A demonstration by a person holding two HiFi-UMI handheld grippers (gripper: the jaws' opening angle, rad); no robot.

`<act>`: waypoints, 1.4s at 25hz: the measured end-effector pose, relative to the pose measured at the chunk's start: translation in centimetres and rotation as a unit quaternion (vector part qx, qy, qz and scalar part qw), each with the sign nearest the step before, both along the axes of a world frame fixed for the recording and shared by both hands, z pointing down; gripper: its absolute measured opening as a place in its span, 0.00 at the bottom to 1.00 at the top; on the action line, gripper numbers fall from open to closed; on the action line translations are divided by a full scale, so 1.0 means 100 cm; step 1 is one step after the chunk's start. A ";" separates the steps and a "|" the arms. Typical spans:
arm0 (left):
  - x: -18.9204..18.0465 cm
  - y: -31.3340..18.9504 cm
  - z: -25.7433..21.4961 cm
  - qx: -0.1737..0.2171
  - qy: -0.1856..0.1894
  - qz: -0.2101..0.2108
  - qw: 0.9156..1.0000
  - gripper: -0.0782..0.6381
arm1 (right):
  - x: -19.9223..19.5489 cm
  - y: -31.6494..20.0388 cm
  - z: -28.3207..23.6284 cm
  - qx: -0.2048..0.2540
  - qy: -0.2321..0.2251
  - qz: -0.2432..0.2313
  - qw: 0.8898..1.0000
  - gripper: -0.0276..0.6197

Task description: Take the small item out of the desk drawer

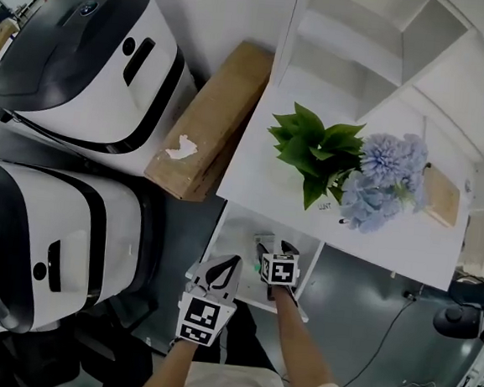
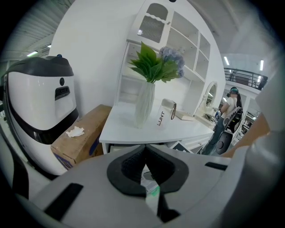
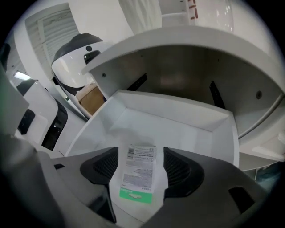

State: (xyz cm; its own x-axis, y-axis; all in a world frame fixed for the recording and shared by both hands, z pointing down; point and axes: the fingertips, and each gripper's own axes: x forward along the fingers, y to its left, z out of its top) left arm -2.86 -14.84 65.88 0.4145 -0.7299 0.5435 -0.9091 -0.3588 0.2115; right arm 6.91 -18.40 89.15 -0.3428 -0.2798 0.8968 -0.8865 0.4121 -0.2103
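— Sachet (image 3: 136, 178): where is it found?

— It is seen lying flat, printed face up, on the floor of the pulled-out drawer (image 3: 209, 133) under the white worktop (image 2: 129, 131). It is not yet lifted.

— How is the right tool (image 3: 138, 156) set?

— Its jaws are spread apart and lowered into the drawer, one pad along each long side of the sachet. A sliver of drawer floor is visible between each pad and the sachet, so nothing is gripped. The straddle is judged to be deliberate: the sachet is narrower across than along, so closing across that width should catch it.

— And the left tool (image 2: 144, 171)?

— It is held back, just outside the drawer front and beside the right one, probably so that the opening is left unobstructed. Its jaws are drawn together at the tips, and a white slip (image 2: 152, 198) with a green end is seen pinched edge-on between them. It looks like the same kind of sachet, though that cannot be confirmed.

— What is called for next?

— A close on the sachet's edges is judged necessary, then a straight lift. Being thin and flat, it may slide or buckle instead of being caught.
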 end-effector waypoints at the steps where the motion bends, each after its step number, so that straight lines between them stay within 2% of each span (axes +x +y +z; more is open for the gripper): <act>1: -0.003 0.000 0.002 -0.001 -0.003 -0.002 1.000 0.13 | 0.000 -0.001 0.007 -0.006 0.000 0.008 1.000 0.56; 9: -0.020 0.001 0.012 -0.008 -0.015 -0.012 1.000 0.13 | -0.001 0.011 0.045 -0.048 0.043 0.027 0.998 0.63; 13: -0.029 -0.001 0.013 -0.006 -0.019 -0.015 1.000 0.13 | 0.003 0.015 0.057 -0.066 0.067 0.053 0.994 0.66; 16: -0.037 0.002 0.015 -0.008 -0.021 -0.020 1.000 0.13 | 0.002 0.022 0.064 -0.085 0.080 0.051 0.992 0.66; 19: -0.047 0.005 0.018 -0.012 -0.024 -0.028 0.999 0.13 | 0.000 0.015 0.066 -0.069 0.100 0.034 0.992 0.65; 22: -0.053 0.007 0.019 -0.014 -0.024 -0.034 0.999 0.13 | 0.001 0.018 0.064 -0.082 0.111 0.048 0.989 0.61; 23: -0.055 0.008 0.019 -0.014 -0.024 -0.037 0.999 0.13 | 0.002 0.021 0.064 -0.091 0.112 0.051 0.988 0.61; 29: -0.056 0.010 0.020 -0.015 -0.021 -0.035 0.999 0.13 | -0.006 0.003 0.057 -0.047 0.102 0.028 0.993 0.60; 32: -0.053 0.009 0.018 -0.013 -0.020 -0.030 0.999 0.13 | -0.011 0.004 0.052 -0.054 0.079 0.041 0.995 0.60; 35: -0.048 0.008 0.015 -0.008 -0.020 -0.024 0.999 0.13 | -0.009 0.002 0.045 -0.053 0.076 0.040 0.995 0.60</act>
